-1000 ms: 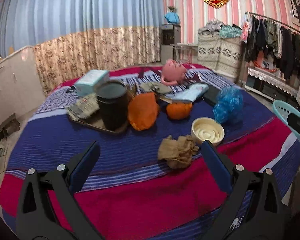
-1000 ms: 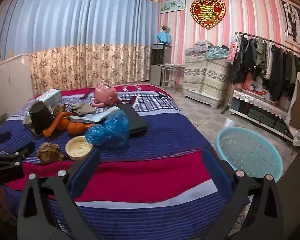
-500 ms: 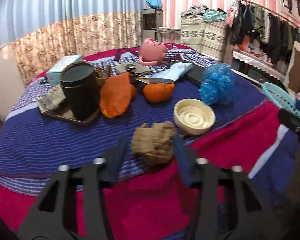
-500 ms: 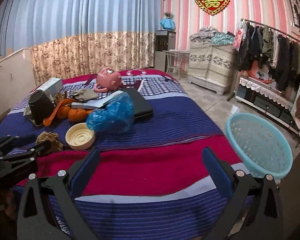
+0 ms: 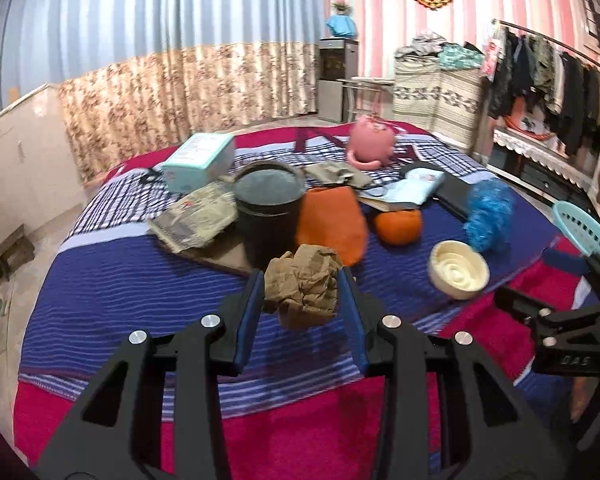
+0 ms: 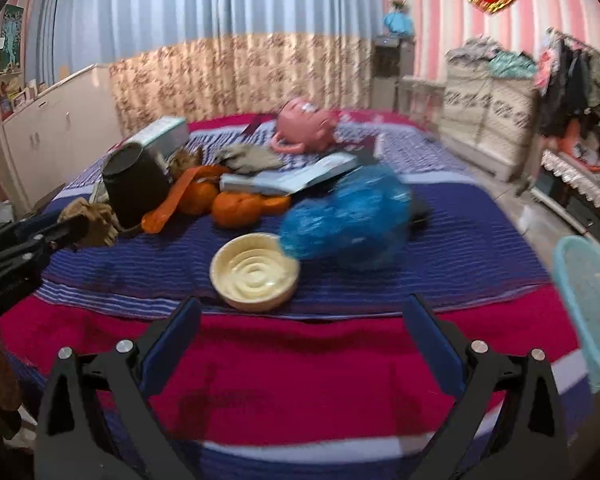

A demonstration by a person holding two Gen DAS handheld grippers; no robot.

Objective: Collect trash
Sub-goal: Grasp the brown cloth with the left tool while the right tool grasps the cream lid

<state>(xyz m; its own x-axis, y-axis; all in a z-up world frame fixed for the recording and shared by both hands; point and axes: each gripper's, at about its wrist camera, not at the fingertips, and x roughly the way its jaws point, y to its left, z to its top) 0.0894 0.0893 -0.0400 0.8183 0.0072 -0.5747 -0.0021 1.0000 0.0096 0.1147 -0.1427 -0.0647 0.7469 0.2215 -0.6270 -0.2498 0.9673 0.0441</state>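
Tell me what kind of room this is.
Most likely a bedroom: a bed under a striped blanket holds the clutter, a rack of hanging clothes lines one wall, and long curtains cover another.

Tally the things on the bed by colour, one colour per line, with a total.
Orange: 2, orange bag, round orange bundle
Blue: 1, crumpled blue plastic
Cream: 1, bowl
Black: 1, bucket
Pink: 1, toy
Brown: 1, paper wad in left claw
Total: 7

A striped bed [image 6: 460,240] carries the clutter. A cream bowl [image 6: 256,272] sits near; a blue bag [image 6: 348,216] lies just beyond.
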